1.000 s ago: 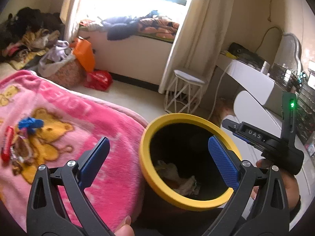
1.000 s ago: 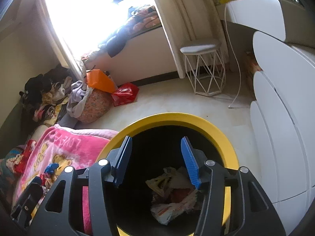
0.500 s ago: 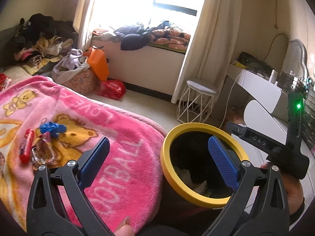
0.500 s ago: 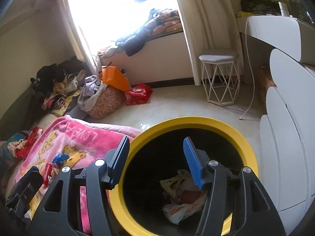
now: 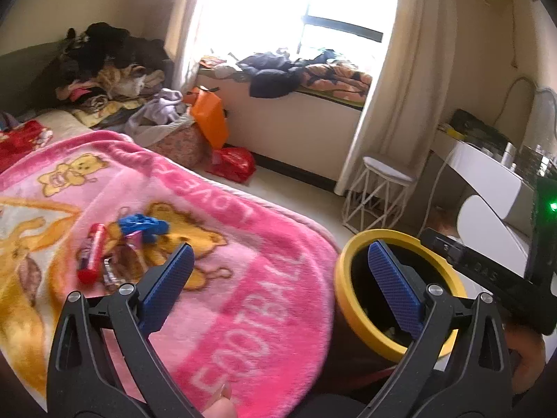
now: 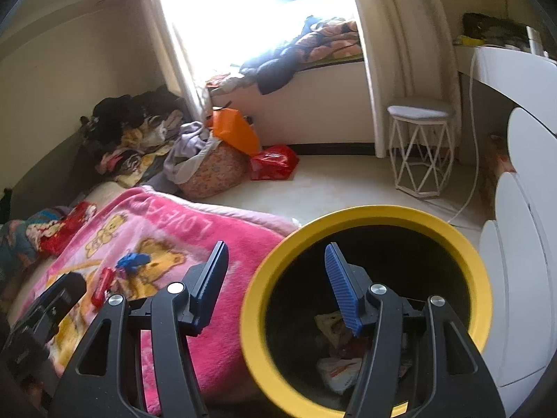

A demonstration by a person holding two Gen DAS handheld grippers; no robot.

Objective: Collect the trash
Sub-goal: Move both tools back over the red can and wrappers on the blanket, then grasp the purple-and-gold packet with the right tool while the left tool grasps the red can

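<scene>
your left gripper stands wide with nothing between its blue pads, hanging over the pink blanket with one pad out past the bed edge above the bin; your right gripper has its jaws parted about halfway and empty too, one pad over the blanket and the other over the mouth of the bin

going left to right in the left view: a small heap of trash lies on the blanket, a red wrapper beside a blue wrapper with some shiny scraps touching them, well left of your left pad. right of the bed, close against its edge, stands the black bin with the yellow rim, and crumpled wrappers lie at its bottom. beyond it a white wire stool stands on the floor near the curtain, and a white dresser is at the far right
</scene>
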